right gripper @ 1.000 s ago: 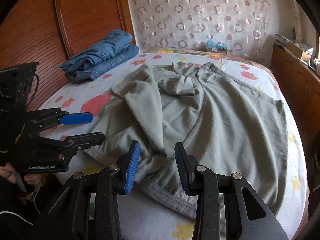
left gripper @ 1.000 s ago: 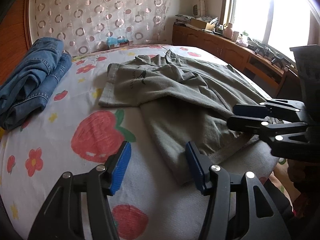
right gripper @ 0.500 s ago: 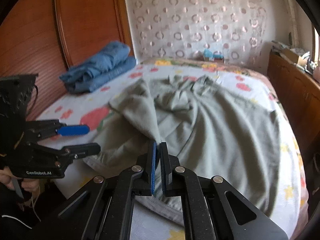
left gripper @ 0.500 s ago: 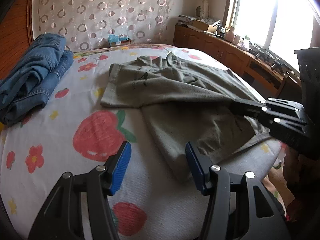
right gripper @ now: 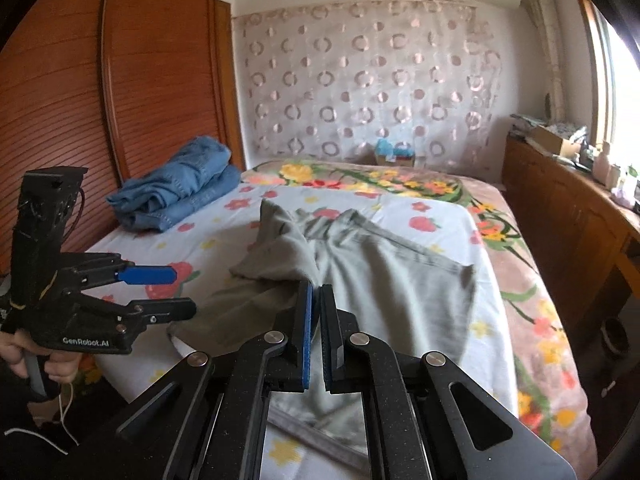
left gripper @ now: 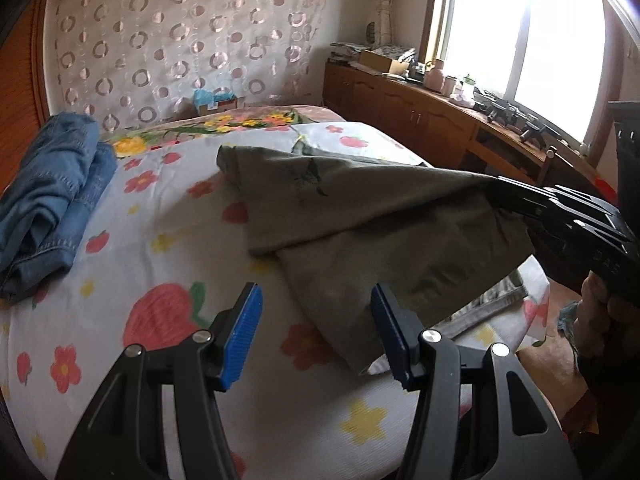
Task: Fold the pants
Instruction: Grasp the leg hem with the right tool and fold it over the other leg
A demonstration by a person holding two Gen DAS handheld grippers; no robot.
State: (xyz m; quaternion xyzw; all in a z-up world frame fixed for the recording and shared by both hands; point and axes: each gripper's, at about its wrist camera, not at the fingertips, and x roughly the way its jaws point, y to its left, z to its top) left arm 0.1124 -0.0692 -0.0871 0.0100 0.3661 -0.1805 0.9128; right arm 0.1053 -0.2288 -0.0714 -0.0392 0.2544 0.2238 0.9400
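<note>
Bed (left gripper: pixel 180 264): pants (left gripper: pixel 360 216) now lifted.

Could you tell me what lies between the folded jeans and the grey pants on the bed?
Only bare flowered sheet between the jeans and pants, in both views.

Rumpled olive-grey pants (left gripper: pixel 360 216) on bed, hem lifted

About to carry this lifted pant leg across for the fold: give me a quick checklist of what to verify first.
1. Right gripper shut on the grey pants: ok.
2. Pinched fabric lifted off the bed: ok.
3. Left gripper open, holding nothing: ok.
4. Other hem secured by left gripper: not ok.
5. Folded jeans apart from the pants: ok.
6. Layers caught in the pinch: cannot tell.
</note>
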